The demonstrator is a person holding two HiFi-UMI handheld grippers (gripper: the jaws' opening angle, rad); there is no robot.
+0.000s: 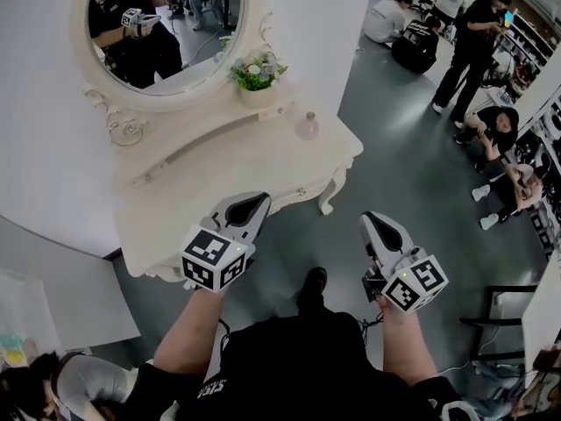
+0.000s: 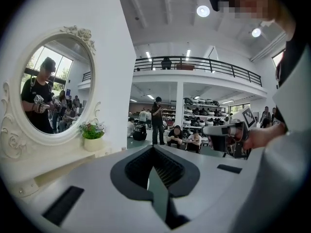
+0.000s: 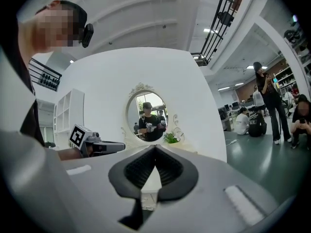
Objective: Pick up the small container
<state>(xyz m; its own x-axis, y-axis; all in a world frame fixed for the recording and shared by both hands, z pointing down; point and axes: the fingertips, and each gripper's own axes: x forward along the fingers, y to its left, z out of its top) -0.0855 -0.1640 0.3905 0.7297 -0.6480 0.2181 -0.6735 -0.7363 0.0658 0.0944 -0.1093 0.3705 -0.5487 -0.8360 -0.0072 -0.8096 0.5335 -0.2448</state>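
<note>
The small container (image 1: pixel 307 127) is a pale pink rounded bottle that stands near the right end of the white dressing table (image 1: pixel 263 169). My left gripper (image 1: pixel 255 203) hovers over the table's front edge, well short of the container, jaws shut and empty. My right gripper (image 1: pixel 374 223) hangs over the floor to the right of the table, jaws also together with nothing between them. In the left gripper view the jaws (image 2: pixel 154 147) meet at a point. The right gripper view shows the same at the right gripper (image 3: pixel 155 147). The container is hidden in both gripper views.
An oval mirror (image 1: pixel 166 24) backs the table, with a potted plant (image 1: pixel 256 77) beside it. Several people stand and sit on the grey floor (image 1: pixel 412 165) at the right. A dark chair frame (image 1: pixel 504 323) stands at the lower right.
</note>
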